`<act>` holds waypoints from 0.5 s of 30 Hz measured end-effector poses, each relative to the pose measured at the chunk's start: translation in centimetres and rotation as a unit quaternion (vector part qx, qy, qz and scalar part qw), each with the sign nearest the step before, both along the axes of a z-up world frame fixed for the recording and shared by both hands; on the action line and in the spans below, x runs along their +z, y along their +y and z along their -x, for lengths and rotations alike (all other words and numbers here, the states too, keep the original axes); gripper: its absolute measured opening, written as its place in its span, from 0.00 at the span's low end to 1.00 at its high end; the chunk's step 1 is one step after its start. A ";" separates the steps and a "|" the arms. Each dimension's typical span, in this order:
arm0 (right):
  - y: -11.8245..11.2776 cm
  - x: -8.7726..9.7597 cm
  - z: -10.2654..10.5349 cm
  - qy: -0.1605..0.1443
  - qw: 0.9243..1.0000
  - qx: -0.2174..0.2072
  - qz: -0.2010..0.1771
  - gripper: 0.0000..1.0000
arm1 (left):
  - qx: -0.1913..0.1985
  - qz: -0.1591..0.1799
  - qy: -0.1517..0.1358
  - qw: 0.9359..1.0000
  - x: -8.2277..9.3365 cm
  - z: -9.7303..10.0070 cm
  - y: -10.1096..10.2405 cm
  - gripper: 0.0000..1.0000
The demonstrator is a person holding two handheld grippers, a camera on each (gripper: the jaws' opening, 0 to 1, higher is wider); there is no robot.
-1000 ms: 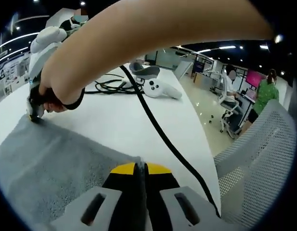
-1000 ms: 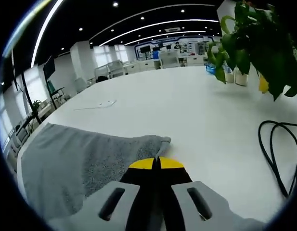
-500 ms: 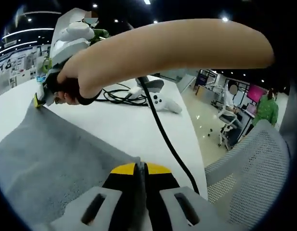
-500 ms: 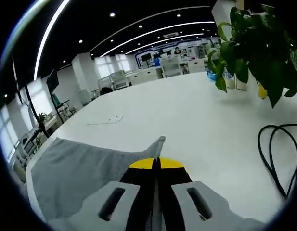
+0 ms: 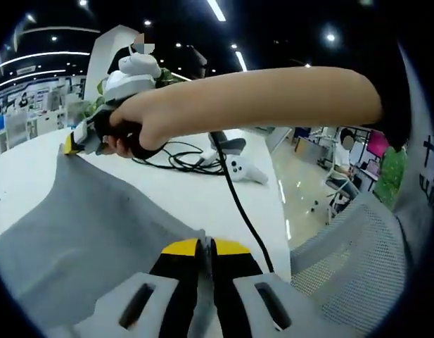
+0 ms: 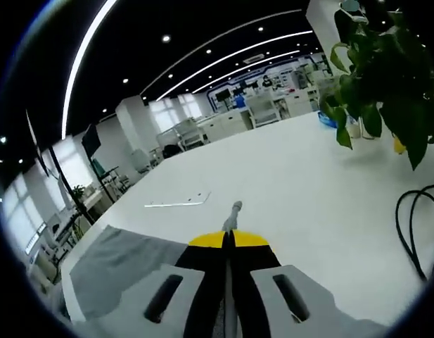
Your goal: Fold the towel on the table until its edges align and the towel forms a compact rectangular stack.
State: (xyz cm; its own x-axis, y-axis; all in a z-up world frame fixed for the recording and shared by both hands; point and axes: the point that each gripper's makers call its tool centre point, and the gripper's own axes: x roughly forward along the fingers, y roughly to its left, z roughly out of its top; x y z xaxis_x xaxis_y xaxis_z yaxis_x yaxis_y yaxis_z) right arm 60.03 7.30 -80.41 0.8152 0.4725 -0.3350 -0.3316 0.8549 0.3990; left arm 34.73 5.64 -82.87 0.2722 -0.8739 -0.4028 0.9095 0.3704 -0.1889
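Note:
A grey towel [image 5: 90, 225] hangs stretched above the white table [image 5: 202, 190], held by two corners. My left gripper [image 5: 202, 243] is shut on the near corner of the towel, its yellow-tipped jaws together. My right gripper [image 5: 74, 143], held in a person's hand, pinches the far corner at the upper left of the left gripper view. In the right gripper view my right gripper [image 6: 228, 236] is shut on the towel [image 6: 125, 264], a small tip of cloth poking up past the jaws. The rest of the towel drapes down to the left.
A black cable [image 5: 178, 158] and a white controller [image 5: 243, 170] lie on the table beyond the towel. A mesh chair [image 5: 343, 282] stands at the table's right edge. A potted plant [image 6: 389, 77], a cable loop [image 6: 417, 225] and a flat sheet [image 6: 176, 203] are on the table.
Both grippers have risen, lifting the towel's corners off the table. The right gripper's corner now stands higher and the cloth is pulled taut between them.

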 end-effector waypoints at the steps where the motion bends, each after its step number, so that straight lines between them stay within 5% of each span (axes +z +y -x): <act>1: 0.2 0.4 -0.1 0.001 1.000 0.001 -0.006 0.00 | 0.004 0.003 -0.002 1.000 0.5 0.0 0.3 0.06; 12: 2.2 3.8 0.2 0.000 0.999 0.009 -0.037 0.00 | 0.020 0.026 -0.020 0.999 4.5 0.5 2.9 0.06; 15: 2.8 4.5 0.0 -0.012 1.000 0.015 -0.019 0.00 | 0.023 0.028 -0.028 0.999 5.5 0.8 3.7 0.06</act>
